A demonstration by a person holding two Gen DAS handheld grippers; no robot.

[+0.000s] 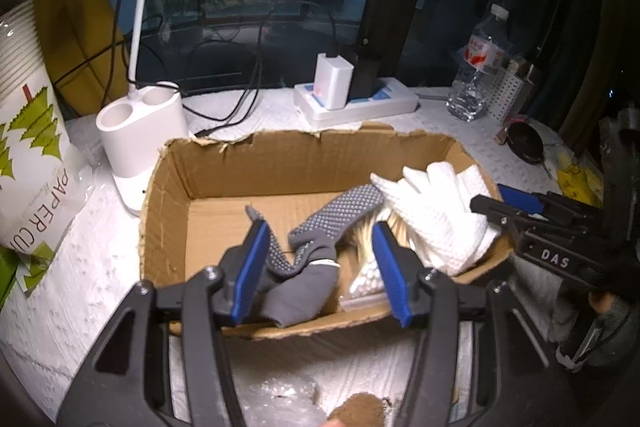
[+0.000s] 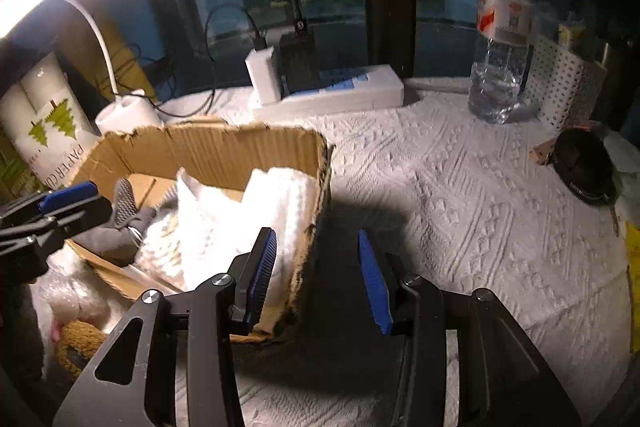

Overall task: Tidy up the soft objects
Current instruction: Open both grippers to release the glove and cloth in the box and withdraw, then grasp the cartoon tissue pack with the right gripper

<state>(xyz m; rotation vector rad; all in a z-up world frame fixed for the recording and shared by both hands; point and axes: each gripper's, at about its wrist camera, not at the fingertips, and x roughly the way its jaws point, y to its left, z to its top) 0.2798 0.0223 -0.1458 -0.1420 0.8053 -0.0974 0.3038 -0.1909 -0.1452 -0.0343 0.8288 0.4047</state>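
Observation:
A torn cardboard box (image 1: 168, 195) stands on the white cloth; it also shows in the right wrist view (image 2: 224, 147). Inside lie a grey dotted glove (image 1: 320, 231), a white knit glove (image 1: 436, 215) and a clear bag of cotton swabs (image 1: 364, 283). My left gripper (image 1: 320, 267) is open over the box's near edge, with the grey glove between its blue pads, not clamped. My right gripper (image 2: 316, 279) is open and empty beside the box's right wall, and it shows at the right in the left wrist view (image 1: 504, 203). The white glove (image 2: 224, 227) fills the box's right side.
A white lamp base (image 1: 140, 123), a paper cup pack (image 1: 32, 163), a power strip with chargers (image 1: 356, 99) and a water bottle (image 1: 480, 67) stand behind the box. A black round object (image 2: 584, 167) and a perforated white holder (image 2: 560, 87) are at right. A brown fuzzy item (image 1: 360, 411) lies at the front.

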